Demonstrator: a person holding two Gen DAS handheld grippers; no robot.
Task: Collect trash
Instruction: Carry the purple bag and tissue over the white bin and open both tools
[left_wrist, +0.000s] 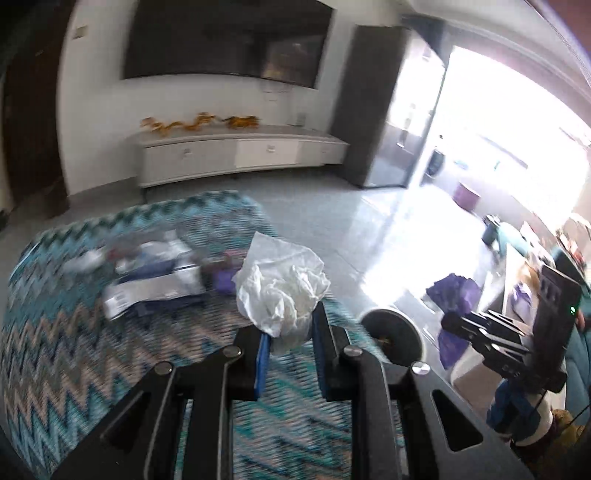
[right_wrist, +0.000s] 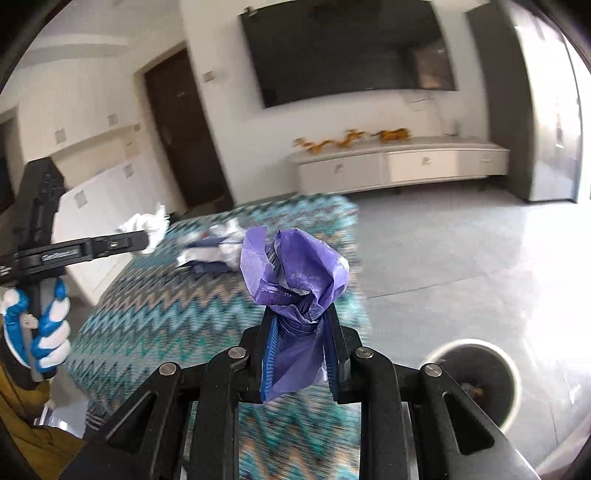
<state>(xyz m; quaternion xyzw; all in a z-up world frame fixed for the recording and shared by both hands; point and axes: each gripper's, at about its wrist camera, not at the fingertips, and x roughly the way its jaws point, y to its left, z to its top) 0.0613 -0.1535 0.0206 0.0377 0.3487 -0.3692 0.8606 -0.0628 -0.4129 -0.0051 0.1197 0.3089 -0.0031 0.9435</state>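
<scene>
My left gripper (left_wrist: 290, 338) is shut on a crumpled white paper (left_wrist: 282, 286) and holds it above the zigzag-patterned table (left_wrist: 74, 332). My right gripper (right_wrist: 299, 332) is shut on a crumpled purple wrapper (right_wrist: 295, 273), also lifted above the table (right_wrist: 166, 314). The right gripper with the purple wrapper (left_wrist: 456, 295) shows at the right of the left wrist view. The left gripper with the white paper (right_wrist: 147, 225) shows at the left of the right wrist view. More trash, white and blue packaging (left_wrist: 155, 277), lies on the table and also shows in the right wrist view (right_wrist: 218, 251). A round white bin (left_wrist: 391, 332) stands on the floor to the right of the table (right_wrist: 476, 380).
A white TV cabinet (left_wrist: 240, 151) with orange figurines stands against the far wall under a wall-mounted TV (left_wrist: 229, 37). The grey tiled floor (right_wrist: 443, 240) lies between the table and the cabinet. A bright doorway (left_wrist: 498, 129) is at the right. A dark door (right_wrist: 184, 129) is at the left.
</scene>
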